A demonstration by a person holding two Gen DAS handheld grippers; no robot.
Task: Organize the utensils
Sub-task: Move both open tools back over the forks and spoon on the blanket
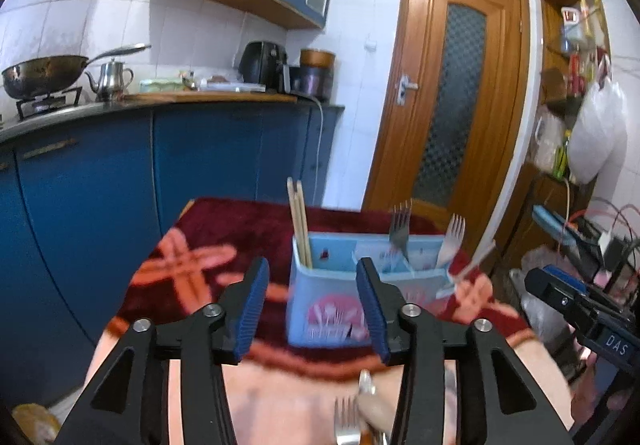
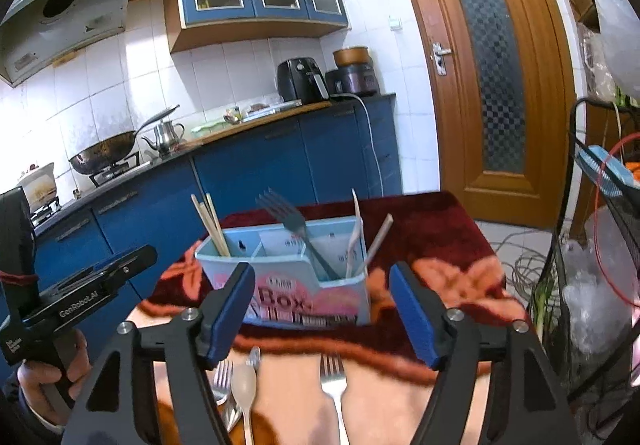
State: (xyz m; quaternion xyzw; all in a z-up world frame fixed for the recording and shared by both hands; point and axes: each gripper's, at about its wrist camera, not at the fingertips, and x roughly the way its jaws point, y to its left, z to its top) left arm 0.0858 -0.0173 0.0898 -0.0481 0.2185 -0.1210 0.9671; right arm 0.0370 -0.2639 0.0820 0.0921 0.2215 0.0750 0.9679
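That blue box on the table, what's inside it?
The blue box holds wooden chopsticks at its left end, a dark fork in the middle and pale utensils at the right. Its walls hide their lower ends.

In the left wrist view, the silver metal fork [image 1: 347, 423] and the silver spoon [image 1: 366, 385] at the bottom centre are cut by the lower edge and partly hidden behind the left gripper [image 1: 312, 307]. The light blue plastic utensil box [image 1: 332, 309] is blurred, so its print cannot be read there. In the right wrist view, a second silver fork [image 2: 334, 389] loses its handle at the bottom edge, and the fork [image 2: 222, 381] at lower left is half hidden behind the right gripper [image 2: 324, 317].
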